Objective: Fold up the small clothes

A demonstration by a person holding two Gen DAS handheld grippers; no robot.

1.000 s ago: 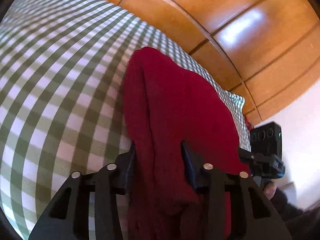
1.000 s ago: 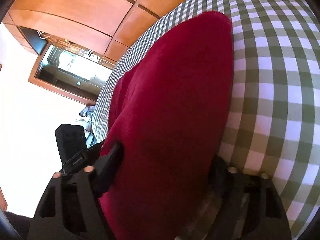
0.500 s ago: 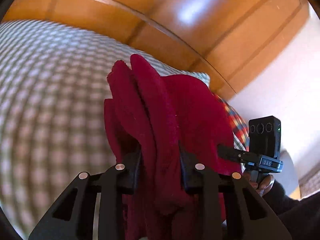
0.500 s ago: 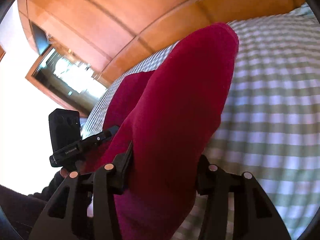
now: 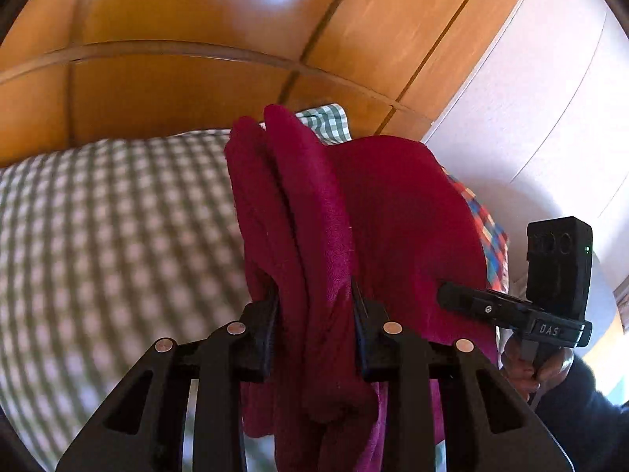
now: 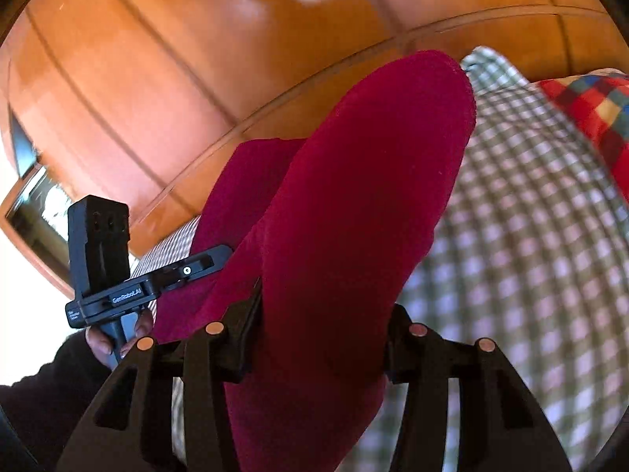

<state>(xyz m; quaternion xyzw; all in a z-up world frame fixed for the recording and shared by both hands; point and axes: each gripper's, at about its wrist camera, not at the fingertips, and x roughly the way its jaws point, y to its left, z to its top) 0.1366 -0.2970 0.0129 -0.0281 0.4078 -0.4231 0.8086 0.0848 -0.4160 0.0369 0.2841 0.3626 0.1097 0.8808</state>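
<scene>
One bed fills the lower part of both views, covered in soft green-and-white checked cloth, with glossy orange wood panelling curving behind it. One multicoloured checked pillow lies at the bed's far corner. One dark red garment, thick, fuzzy and bunched into rounded folds, is held up above the bed, stretched between the two tools. The left gripper, of black plastic, is clamped on a gathered double fold of it. The right gripper is likewise closed around a wider, smooth rounded bundle of the same garment. Each view shows the other gripper's boxy black camera and a hand in a dark sleeve.
</scene>
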